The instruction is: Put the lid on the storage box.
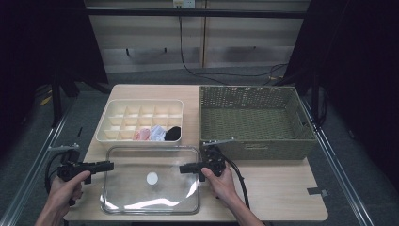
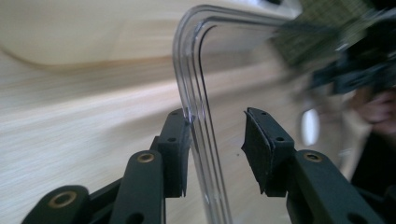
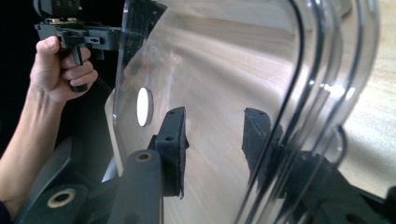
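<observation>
Because both sets of fingers stand wide around the rim of the clear plastic lid, which lies flat on the bench just in front of the compartment tray, nothing grips it yet. The left gripper straddles its left edge and the right gripper its right edge. Should one close early or shallow, the slick rim may slip and the lid tilt against the wicker basket.
</observation>
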